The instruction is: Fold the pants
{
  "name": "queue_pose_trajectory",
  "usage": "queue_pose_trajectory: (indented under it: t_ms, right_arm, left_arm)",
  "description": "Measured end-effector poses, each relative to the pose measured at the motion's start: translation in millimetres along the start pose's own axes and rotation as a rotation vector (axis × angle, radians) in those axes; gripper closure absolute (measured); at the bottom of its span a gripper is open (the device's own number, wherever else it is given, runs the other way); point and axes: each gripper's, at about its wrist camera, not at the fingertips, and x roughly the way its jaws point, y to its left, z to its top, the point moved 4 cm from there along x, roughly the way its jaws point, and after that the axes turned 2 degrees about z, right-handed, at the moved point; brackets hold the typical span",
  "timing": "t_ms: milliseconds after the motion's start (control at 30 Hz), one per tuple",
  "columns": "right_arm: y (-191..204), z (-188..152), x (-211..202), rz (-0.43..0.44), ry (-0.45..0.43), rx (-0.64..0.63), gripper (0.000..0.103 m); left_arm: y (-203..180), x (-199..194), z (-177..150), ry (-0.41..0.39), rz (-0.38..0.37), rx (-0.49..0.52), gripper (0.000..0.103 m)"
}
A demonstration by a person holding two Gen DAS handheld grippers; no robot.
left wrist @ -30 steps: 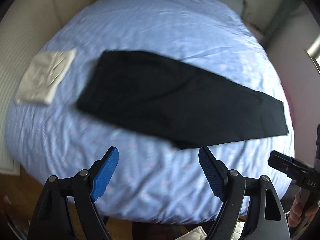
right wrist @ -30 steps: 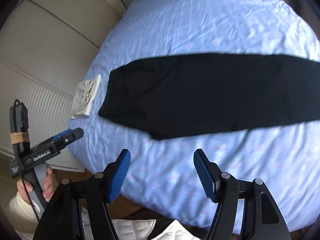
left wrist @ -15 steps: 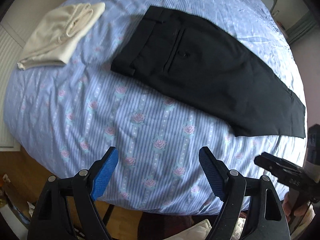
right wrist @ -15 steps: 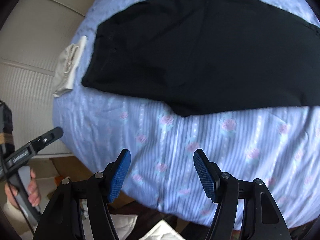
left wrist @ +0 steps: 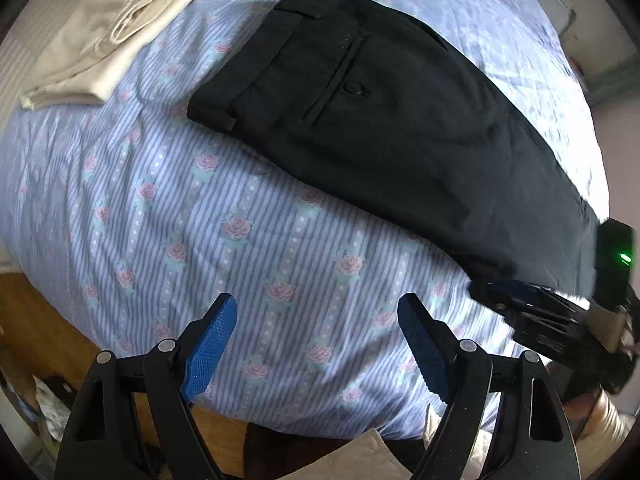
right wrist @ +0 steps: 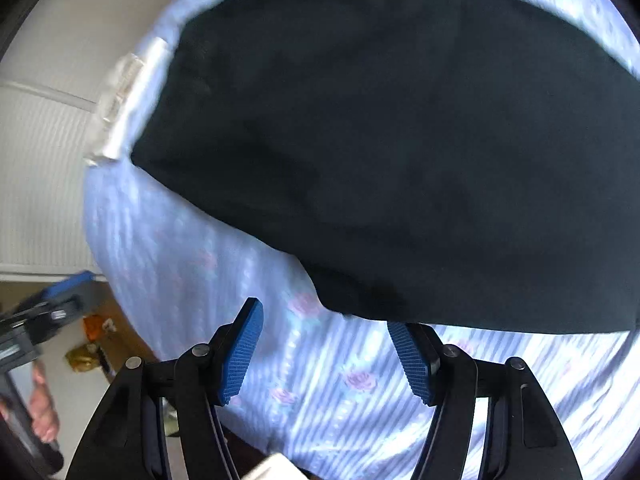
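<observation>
Black pants (left wrist: 400,120) lie flat on the bed, folded lengthwise, waistband at the upper left and a buttoned back pocket facing up. My left gripper (left wrist: 316,344) hangs open over bare sheet, short of the pants' near edge, with nothing between its blue pads. In the right wrist view the pants (right wrist: 400,140) fill the upper frame. My right gripper (right wrist: 324,344) is open, its fingertips just below the pants' near edge at the crotch point, holding nothing. The right gripper (left wrist: 500,292) also shows at the right edge of the left wrist view, by the leg part.
A folded beige garment (left wrist: 108,36) lies on the blue striped floral sheet (left wrist: 240,220) left of the waistband. The bed's near edge drops to a wooden floor (left wrist: 36,328). White panelled doors (right wrist: 44,160) stand beside the bed. A hand (right wrist: 40,408) holds the left gripper.
Both grippers have come down closer to the bed, so the pants look larger. The right gripper has moved up to the pants' near edge. Neither gripper's jaws have changed.
</observation>
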Motion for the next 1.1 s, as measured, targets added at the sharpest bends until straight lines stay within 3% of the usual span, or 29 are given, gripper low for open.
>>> queue_pose_trajectory:
  t_ms: [133, 333, 600, 667, 733, 867, 933, 967, 1000, 1100]
  right_arm:
    - [6.5, 15.9, -15.7, 0.041, -0.046, -0.035, 0.037]
    - [6.4, 18.5, -4.0, 0.060, -0.015, -0.043, 0.037]
    - [-10.6, 14.1, 49.8, -0.034, 0.093, -0.044, 0.037]
    - [-7.3, 17.5, 48.2, -0.048, 0.076, -0.035, 0.041]
    - [-0.6, 18.2, 41.3, -0.021, 0.060, -0.024, 0.067]
    - [18.4, -7.2, 46.5, -0.060, 0.106, -0.151, 0.068]
    - [14.9, -20.0, 59.4, -0.038, 0.179, -0.127, 0.070]
    - [13.9, -30.5, 69.3, 0.048, 0.258, -0.064, 0.070]
    - [13.4, -37.8, 72.5, 0.060, 0.290, -0.030, 0.070]
    - [22.1, -44.9, 62.0, -0.002, 0.278, -0.046, 0.069]
  left_arm:
    - [3.6, -3.9, 4.4, -0.012, 0.009, -0.030, 0.021]
    - [7.8, -9.2, 6.8, -0.023, 0.037, -0.045, 0.021]
    - [7.6, -7.7, -0.4, -0.011, 0.067, -0.033, 0.021]
    - [10.6, -6.7, -1.5, -0.014, 0.074, -0.035, 0.021]
    - [18.6, -4.5, 0.5, -0.019, 0.075, -0.056, 0.021]
    - [47.7, 2.7, 9.4, -0.032, 0.060, -0.164, 0.021]
    - [62.7, 9.5, 14.6, -0.020, 0.039, -0.234, 0.021]
    - [67.3, 12.6, 17.0, -0.014, 0.029, -0.255, 0.021]
    - [70.8, 15.3, 19.3, -0.008, 0.028, -0.268, 0.021]
    - [72.5, 16.8, 27.8, -0.022, 0.034, -0.244, 0.021]
